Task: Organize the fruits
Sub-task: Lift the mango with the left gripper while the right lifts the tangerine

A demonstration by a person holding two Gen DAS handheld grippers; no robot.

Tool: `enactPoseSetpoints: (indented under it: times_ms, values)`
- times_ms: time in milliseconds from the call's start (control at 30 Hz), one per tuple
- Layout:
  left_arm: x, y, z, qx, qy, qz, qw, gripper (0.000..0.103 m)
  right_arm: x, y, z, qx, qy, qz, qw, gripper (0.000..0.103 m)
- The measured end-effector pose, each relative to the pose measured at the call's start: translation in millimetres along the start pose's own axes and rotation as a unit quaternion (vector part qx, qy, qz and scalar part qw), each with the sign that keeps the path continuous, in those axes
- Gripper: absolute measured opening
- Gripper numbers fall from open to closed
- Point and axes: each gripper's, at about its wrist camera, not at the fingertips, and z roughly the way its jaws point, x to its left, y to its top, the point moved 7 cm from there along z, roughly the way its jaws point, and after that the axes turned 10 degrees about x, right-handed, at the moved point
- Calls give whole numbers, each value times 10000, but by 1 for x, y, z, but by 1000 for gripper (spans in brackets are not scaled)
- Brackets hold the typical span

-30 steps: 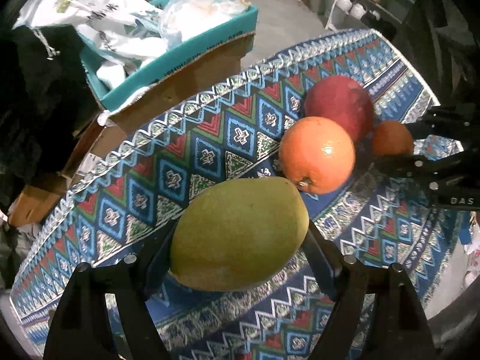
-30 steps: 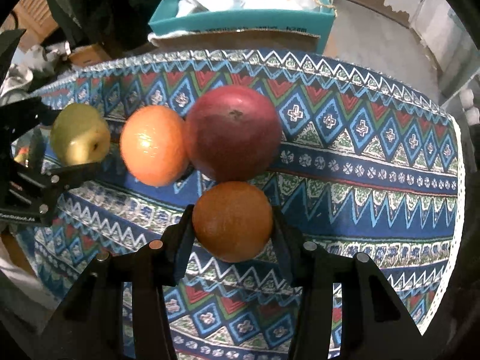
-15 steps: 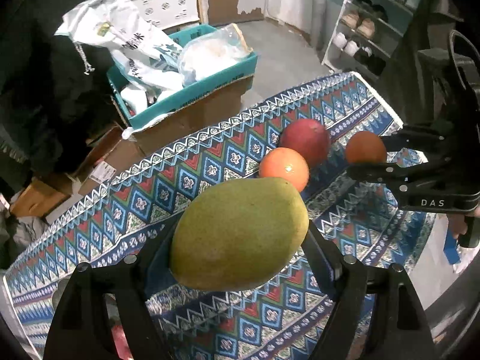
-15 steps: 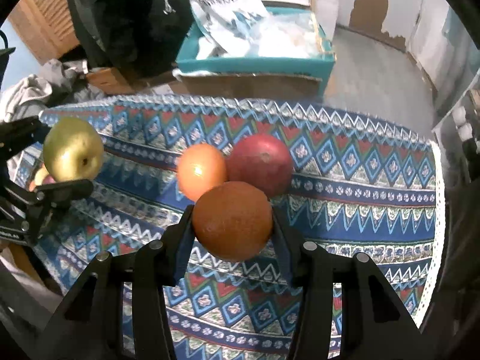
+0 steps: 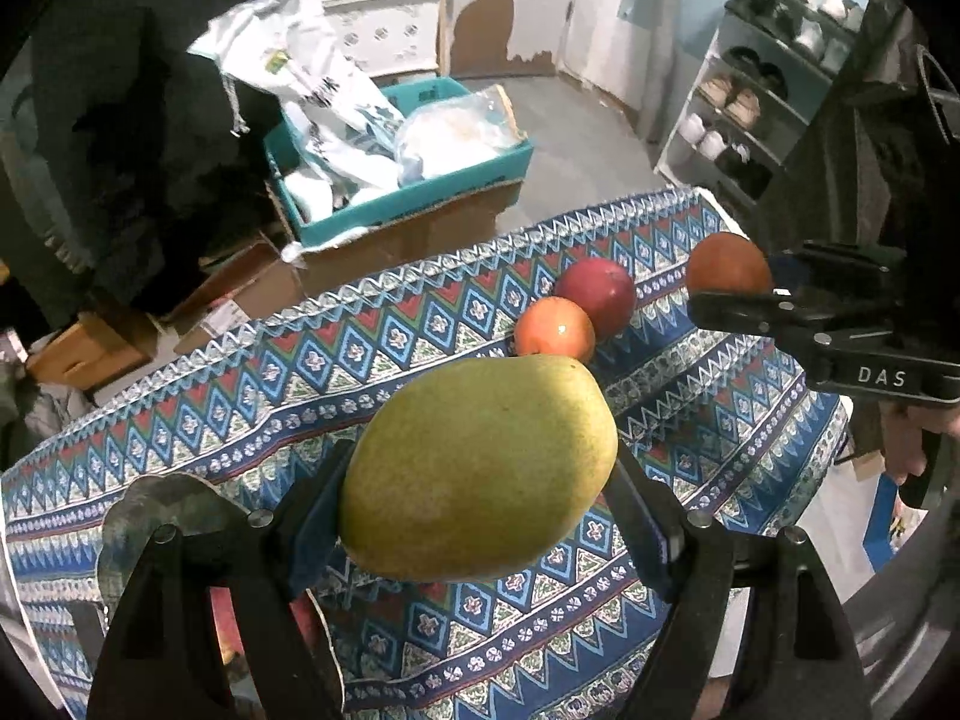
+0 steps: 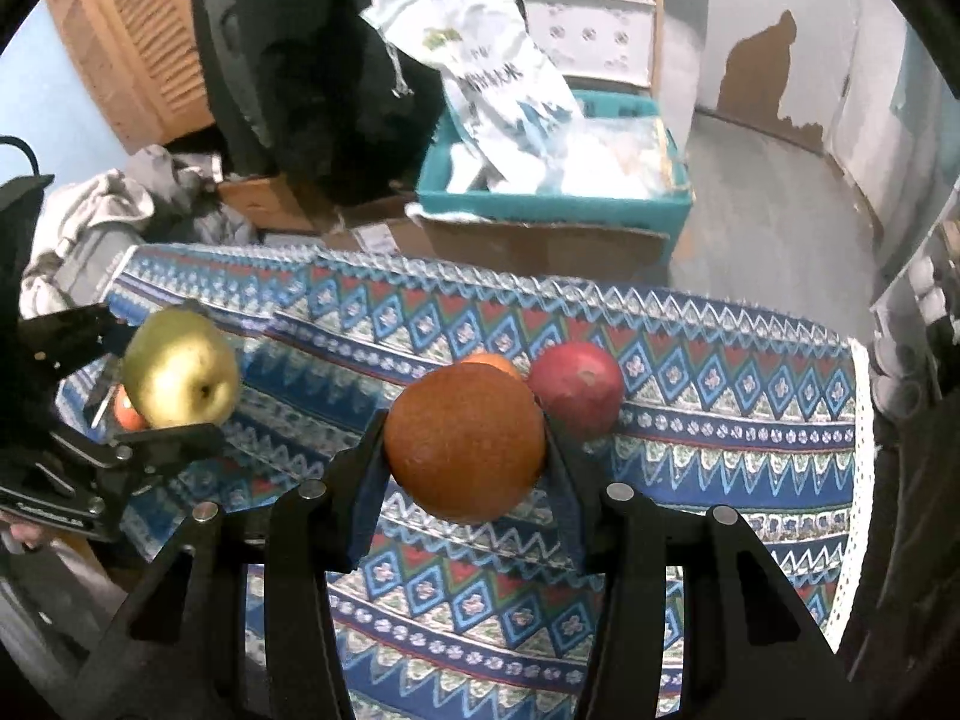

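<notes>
While the left tool (image 5: 480,510) pinches a green mango (image 5: 477,468) and the right tool (image 6: 465,468) a dark orange (image 6: 465,441), both clear of the bench (image 6: 750,480), an orange (image 5: 555,329) and red apple (image 5: 595,297) await sorting.

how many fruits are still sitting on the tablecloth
2: an orange and a red apple, side by side on the cloth. Two more are held up: a mango and a darker orange. More may sit near the left edge.

You hold a matt, faintly speckled green mango (image 5: 480,468) and a dull, pebbled orange (image 6: 465,444). Woven patterned tablecloth (image 5: 420,330); glossy smooth tangerine (image 5: 555,327); gripper fingers (image 5: 708,588) matt black plastic.
</notes>
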Motion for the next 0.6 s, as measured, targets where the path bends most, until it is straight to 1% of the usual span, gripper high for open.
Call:
enactPoseSetpoints:
  times_ms: [233, 333, 500, 600]
  values:
    - [4, -10, -27, -305, 17, -146, 9994, 82, 23, 7, -19, -227, 95, -152, 9996, 48]
    - [7, -16, -37, -438, 87, -187, 9988, 82, 34, 10, -24, -300, 135, -228, 9992, 48]
    - [15, -26, -51, -602, 23, -354, 9976, 82, 54, 17, -32, -408, 231, -352, 9983, 48]
    - [20, -31, -59, -713, 124, -361, 9967, 82, 67, 20, -37, -475, 327, -425, 9974, 48]
